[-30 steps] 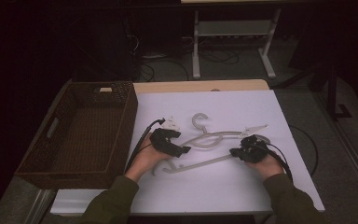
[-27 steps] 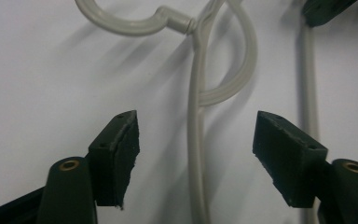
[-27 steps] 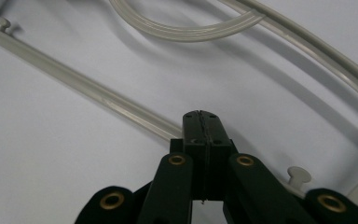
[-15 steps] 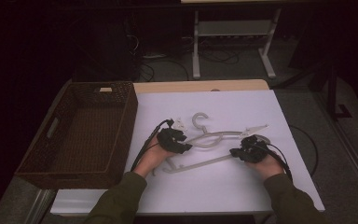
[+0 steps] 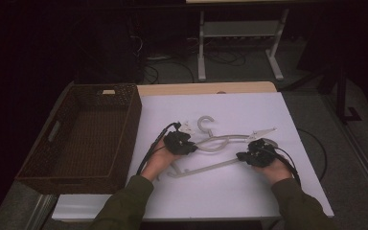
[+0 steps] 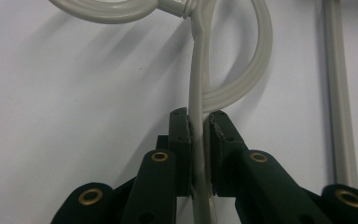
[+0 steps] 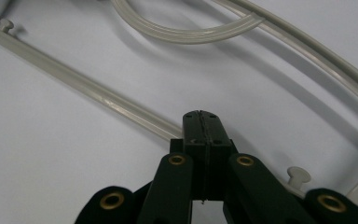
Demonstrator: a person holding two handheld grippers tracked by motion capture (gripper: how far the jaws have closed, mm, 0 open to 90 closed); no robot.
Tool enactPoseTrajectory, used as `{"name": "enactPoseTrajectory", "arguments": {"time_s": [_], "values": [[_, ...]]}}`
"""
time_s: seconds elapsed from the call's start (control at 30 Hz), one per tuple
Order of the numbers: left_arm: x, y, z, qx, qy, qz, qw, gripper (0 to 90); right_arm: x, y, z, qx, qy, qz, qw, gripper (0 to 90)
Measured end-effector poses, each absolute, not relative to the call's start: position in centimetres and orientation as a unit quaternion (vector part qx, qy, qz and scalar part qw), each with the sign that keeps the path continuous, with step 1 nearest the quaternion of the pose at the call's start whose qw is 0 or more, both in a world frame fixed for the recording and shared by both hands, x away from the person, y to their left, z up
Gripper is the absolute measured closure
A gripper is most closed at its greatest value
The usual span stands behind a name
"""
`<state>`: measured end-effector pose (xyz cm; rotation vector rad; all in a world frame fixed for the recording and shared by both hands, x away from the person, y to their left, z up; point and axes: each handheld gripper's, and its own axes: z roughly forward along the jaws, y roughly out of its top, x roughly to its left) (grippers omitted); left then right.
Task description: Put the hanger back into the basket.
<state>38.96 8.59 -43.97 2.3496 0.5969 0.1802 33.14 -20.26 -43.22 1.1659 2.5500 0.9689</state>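
Observation:
A cream plastic clothes hanger [image 5: 220, 141] lies flat on the white table [image 5: 230, 196], its hook [image 5: 205, 122] pointing to the far side. My left gripper [image 5: 192, 147] sits at the hanger's left end. Its jaws have just been closing and now pinch a thin arm of the hanger [image 6: 198, 70]; in the left gripper view the left gripper [image 6: 198, 119] has both pads against that strip. My right gripper [image 5: 242, 156] rests at the hanger's right end. In the right gripper view the right gripper [image 7: 199, 114] is shut with nothing between its jaws, lying over the straight bar [image 7: 98, 100].
A dark wicker basket [image 5: 133, 120] stands at the table's left side, close to my left forearm. Beyond the table's far edge are a metal stand [image 5: 239, 33] and cables on the floor. A cable loops off the right gripper toward the table's right edge.
The left gripper has shifted a little to the right onto the hanger and its jaws have shut on the hanger's arm. The right gripper has stayed where it was.

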Motion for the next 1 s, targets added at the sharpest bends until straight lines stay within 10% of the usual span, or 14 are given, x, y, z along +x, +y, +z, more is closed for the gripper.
{"name": "enactPoseTrajectory", "arguments": {"time_s": [0.3,0.73,1.0], "values": [[38.9,8.8,-43.4,0.907,0.228,0.067,0.349,82.5,33.0,-20.6,-42.7,0.386,0.853,0.338,0.091,89.0],[38.7,9.5,-40.5,0.903,0.236,0.074,0.351,82.8,31.2,-22.0,-40.1,0.394,0.806,0.427,0.116,33.1],[38.6,10.5,-37.2,0.894,0.250,0.086,0.361,82.8,29.3,-23.3,-39.4,0.387,0.788,0.459,0.133,24.0]]}}
